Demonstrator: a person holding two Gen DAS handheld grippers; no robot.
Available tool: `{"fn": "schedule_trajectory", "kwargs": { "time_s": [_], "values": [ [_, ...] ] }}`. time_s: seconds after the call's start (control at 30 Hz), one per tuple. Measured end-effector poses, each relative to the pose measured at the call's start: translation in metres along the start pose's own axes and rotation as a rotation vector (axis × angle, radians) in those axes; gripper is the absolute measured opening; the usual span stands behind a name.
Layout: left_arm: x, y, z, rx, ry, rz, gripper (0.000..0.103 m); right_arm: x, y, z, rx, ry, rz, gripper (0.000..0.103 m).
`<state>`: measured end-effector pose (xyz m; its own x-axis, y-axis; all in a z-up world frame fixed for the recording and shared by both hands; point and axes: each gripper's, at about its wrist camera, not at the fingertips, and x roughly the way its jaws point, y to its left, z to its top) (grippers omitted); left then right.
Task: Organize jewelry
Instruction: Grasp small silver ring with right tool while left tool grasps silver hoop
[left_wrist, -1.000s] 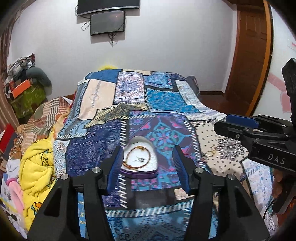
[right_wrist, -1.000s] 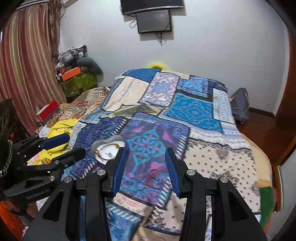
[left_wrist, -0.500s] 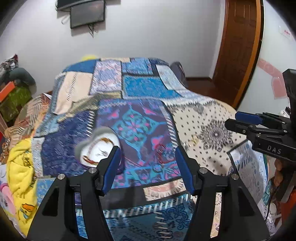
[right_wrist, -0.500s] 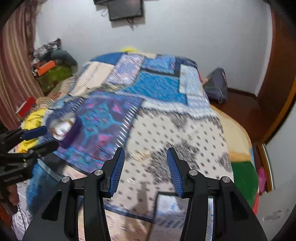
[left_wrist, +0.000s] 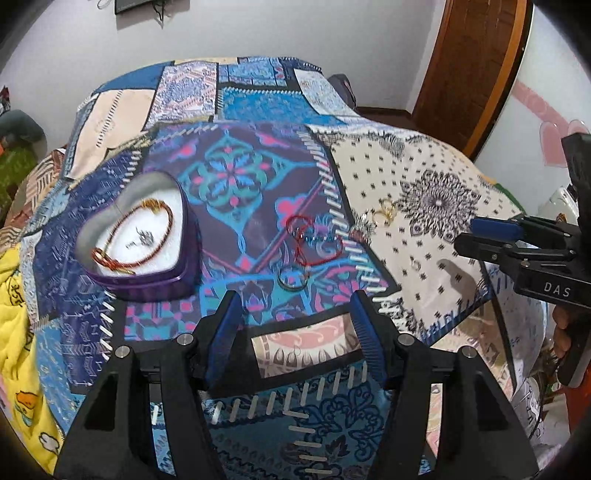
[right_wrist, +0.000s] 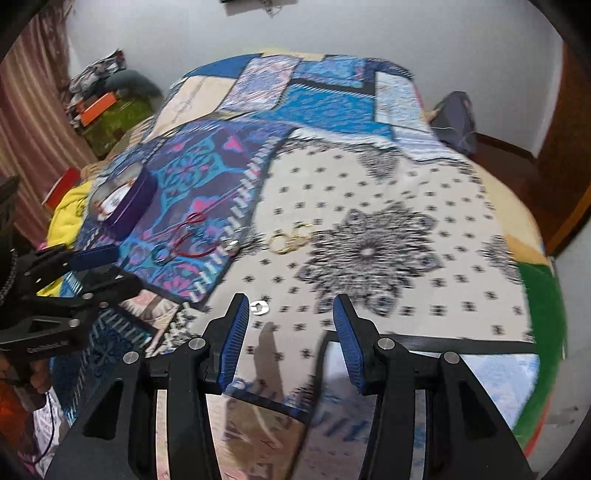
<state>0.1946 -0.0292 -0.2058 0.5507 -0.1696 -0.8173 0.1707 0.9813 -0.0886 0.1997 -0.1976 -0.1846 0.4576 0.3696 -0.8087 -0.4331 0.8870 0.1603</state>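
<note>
the patchwork bedspread (left_wrist: 258, 96) carried everything, a soft, yielding cloth that would dimple under any press, so small pieces on it could sink or slide rather than sit firm

the heart-shaped purple tin (left_wrist: 140, 240) stood on the dark blue patch at the left, open at the top, with a reddish-brown bracelet (left_wrist: 136, 236) and a small dark trinket lying on its white lining; it looked rigid and light, best taken by its side wall if it had to shift

the left gripper (left_wrist: 293, 325) hovered with its blue pads spread wide and nothing between them, aimed at the loose pieces; the right gripper (right_wrist: 288, 332) was likewise parted and empty, over the white dotted patch

a red cord loop (left_wrist: 312, 240) lay limp to the right of the tin, light and floppy, likely to drape and snag, best pinched where its strands cross

just nearer lay a thin ring-like band (left_wrist: 292, 277), stiff and probably slippery, judged easiest to grip across its rim

gold hoops (right_wrist: 290, 240) lay touching each other on the white patch

smallest was a silvery ring (right_wrist: 259, 307), just beside the right gripper's left pad, light, hard and easy to flick away; blur hid its detail
</note>
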Motion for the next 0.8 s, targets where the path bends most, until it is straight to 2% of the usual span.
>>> {"fn": "schedule_trajectory", "kwargs": {
  "time_s": [0.07,0.17,0.37,0.67,0.8],
  "values": [
    [0.005,0.001,-0.001,-0.003,0.009,-0.004,0.06,0.006,0.006,0.0,-0.017,0.007,0.016,0.044],
    [0.011,0.004,-0.001,-0.013,0.018,-0.026,0.053,0.015,0.014,-0.001,-0.047,0.028,0.038,0.044],
    [0.022,0.009,0.005,-0.022,0.021,-0.063,0.04,0.022,0.019,-0.004,-0.084,0.039,0.01,0.039],
    [0.035,0.009,0.012,-0.029,0.025,-0.088,0.037,0.029,0.02,-0.004,-0.105,0.061,-0.005,0.022],
    [0.037,0.009,0.013,-0.031,0.019,-0.074,0.029,0.033,0.025,-0.005,-0.127,0.074,-0.001,0.012]
  ]
}}
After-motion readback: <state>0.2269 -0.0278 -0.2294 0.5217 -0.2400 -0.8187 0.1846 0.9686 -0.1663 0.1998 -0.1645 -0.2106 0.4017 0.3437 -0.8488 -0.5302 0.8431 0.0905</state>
